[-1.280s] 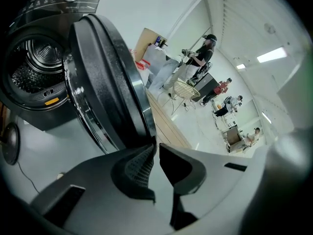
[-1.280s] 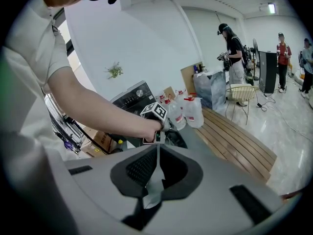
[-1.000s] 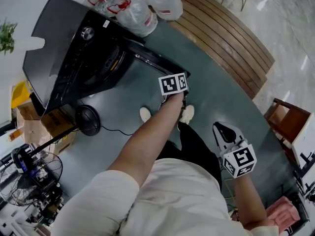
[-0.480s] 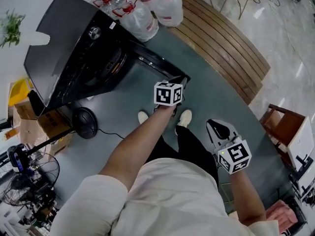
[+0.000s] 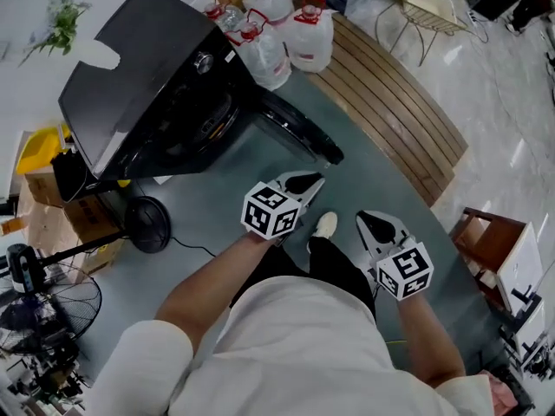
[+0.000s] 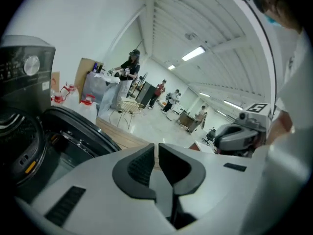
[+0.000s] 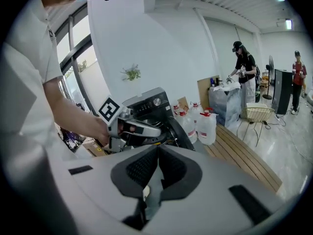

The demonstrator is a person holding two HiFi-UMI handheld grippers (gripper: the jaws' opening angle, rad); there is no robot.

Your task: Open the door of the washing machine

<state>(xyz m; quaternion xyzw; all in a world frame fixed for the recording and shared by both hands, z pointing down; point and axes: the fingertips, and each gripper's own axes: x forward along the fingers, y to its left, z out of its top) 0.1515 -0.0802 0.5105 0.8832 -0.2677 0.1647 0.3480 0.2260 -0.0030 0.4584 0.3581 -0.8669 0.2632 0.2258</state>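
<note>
1. Two grippers hang over the green floor [image 5: 217, 193] in front of the person. The left gripper [image 5: 303, 181] is close to the washing machine and the right gripper [image 5: 375, 224] is farther back, beside a white shoe [image 5: 324, 224].
2. The left gripper's fingers [image 6: 134, 165] are clenched together with nothing between them. They are apart from the door, a little short of its free edge.
3. The right gripper's fingers [image 7: 173, 168] are likewise pressed shut and empty.
4. The washing machine [image 5: 147, 85], black, stands on the floor near its far edge, beside a curved strip of wooden slats [image 5: 390, 102].
5. Its door [image 5: 299, 133] is open, swung out from the drum toward the slats, so the dark drum mouth shows behind it.
6. Several clear water jugs [image 5: 282, 29] with red caps stand just beside the machine, at the end of the slats.
7. One round black fan [image 5: 147, 224] sits on the floor at the machine's other side, with a cable trailing from it.
</note>
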